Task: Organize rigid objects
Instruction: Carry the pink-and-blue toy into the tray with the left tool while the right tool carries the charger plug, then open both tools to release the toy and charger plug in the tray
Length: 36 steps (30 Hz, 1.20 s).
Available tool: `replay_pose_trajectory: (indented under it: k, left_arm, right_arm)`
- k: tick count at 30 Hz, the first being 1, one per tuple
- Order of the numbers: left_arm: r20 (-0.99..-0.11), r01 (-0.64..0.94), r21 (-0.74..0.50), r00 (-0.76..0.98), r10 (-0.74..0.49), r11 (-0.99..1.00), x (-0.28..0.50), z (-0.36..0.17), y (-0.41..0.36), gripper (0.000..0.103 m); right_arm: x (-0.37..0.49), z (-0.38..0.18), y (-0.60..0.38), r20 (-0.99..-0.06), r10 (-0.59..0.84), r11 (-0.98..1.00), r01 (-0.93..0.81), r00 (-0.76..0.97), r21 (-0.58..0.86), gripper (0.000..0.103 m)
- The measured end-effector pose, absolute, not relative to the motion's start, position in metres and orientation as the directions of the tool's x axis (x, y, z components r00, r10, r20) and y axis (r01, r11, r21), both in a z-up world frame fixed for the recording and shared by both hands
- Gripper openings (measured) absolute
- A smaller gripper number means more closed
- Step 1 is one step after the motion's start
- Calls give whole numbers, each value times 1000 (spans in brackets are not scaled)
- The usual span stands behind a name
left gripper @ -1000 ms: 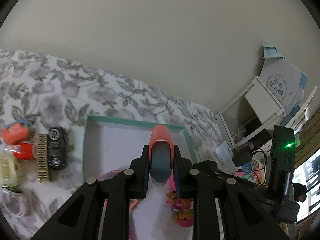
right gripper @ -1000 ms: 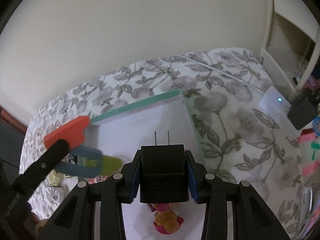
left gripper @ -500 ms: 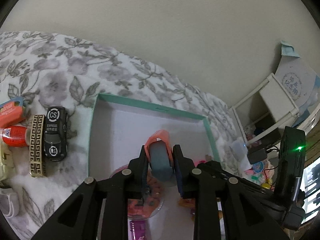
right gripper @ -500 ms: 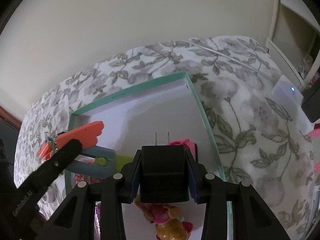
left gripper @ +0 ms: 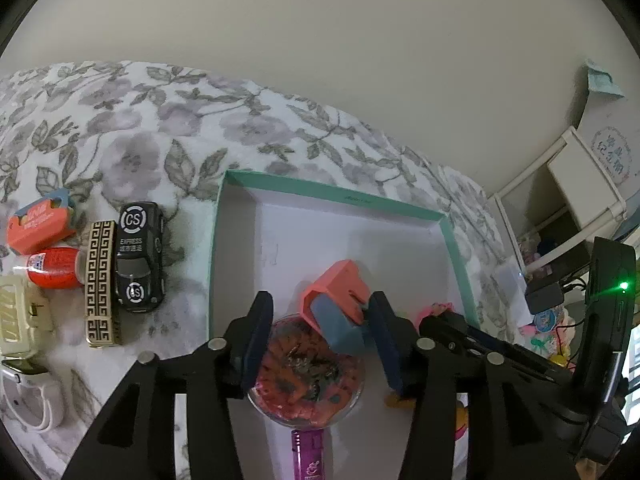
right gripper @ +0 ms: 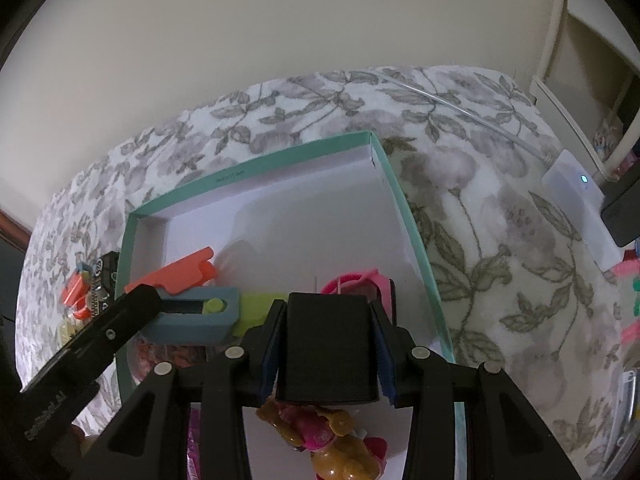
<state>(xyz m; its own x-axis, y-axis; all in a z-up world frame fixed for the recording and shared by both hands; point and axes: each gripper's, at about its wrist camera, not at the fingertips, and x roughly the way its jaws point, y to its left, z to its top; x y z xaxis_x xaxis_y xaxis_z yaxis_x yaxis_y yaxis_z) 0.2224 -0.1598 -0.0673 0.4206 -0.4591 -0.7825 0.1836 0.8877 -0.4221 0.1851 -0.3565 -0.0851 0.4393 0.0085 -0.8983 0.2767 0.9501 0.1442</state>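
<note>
Toy block in orange, grey-blue and lime [left gripper: 338, 312] lies inside the teal-rimmed box [left gripper: 332, 191], tilted, its lower end over a round clear case with red contents [left gripper: 306, 376]. From the left wrist view, my left claw [left gripper: 318, 340] stands released, its two pads spread wide; the block leans against the right pad and is apart from the left one. A purple lighter [left gripper: 308, 456] lies just below the round case. Left of the box, on the floral blanket [left gripper: 132, 136], sit a black toy car [left gripper: 139, 258], a gold-patterned bar [left gripper: 101, 282] touching it, a red bottle [left gripper: 54, 267] and an orange tag [left gripper: 38, 224].

From the right wrist view, my right claw [right gripper: 327, 354] is clenched on a black plug adapter [right gripper: 326, 350], held over the box [right gripper: 248, 170]. The block [right gripper: 192, 300] rests on the box floor to the left, beside my left claw's finger [right gripper: 116, 324]. A pink band [right gripper: 360, 282] lies beyond the adapter, and a brown-and-pink pup figure [right gripper: 332, 440] lies beneath it. A white device with a blue light [right gripper: 576, 188] sits on the blanket to the right.
</note>
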Motion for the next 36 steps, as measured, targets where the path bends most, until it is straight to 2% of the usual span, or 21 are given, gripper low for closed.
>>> replay_pose_trajectory:
  k: [2, 9, 11, 18, 20, 23, 26, 33, 35, 36]
  left_arm:
    - [-791, 179, -409, 419, -446, 895, 223, -67, -159, 57]
    - [-813, 171, -348, 434, -388, 922, 222, -47, -156, 60]
    - [-827, 153, -309, 444, -345, 939, 222, -39, -153, 64]
    - [-849, 92, -228, 468, -244, 969, 226, -25, -132, 68]
    - [-851, 78, -206, 479, -218, 975, 228, -22, -126, 76]
    - [-850, 62, -175, 495, -183, 983, 229, -19, -119, 81]
    - [-847, 46, -155, 507, -156, 987, 231, -16, -114, 85]
    - [-855, 23, -101, 509, -99, 995, 232, -20, -111, 87]
    - [-858, 12, -76, 508, -72, 997, 232, -22, -111, 100]
    - [-857, 8, -67, 512, -62, 998, 232, -22, -110, 101]
  right_arm:
    - [186, -85, -354, -901, 8, 955, 265, 433, 136, 50]
    - [188, -82, -345, -897, -19, 969, 229, 441, 92, 65]
    - [188, -77, -343, -893, -24, 971, 223, 450, 86, 67]
    - [186, -59, -341, -877, -38, 973, 218, 480, 77, 76]
    - [185, -54, -339, -870, -44, 974, 214, 491, 72, 82]
    - [184, -45, -336, -858, -57, 978, 201, 510, 55, 91]
    - [183, -40, -332, -851, -60, 981, 187, 521, 45, 94]
    - [184, -40, -324, -847, -71, 987, 161, 526, 18, 103]
    - [185, -40, -322, -848, -75, 987, 158, 525, 11, 103]
    - [185, -40, -322, -847, -77, 987, 158, 525, 9, 103]
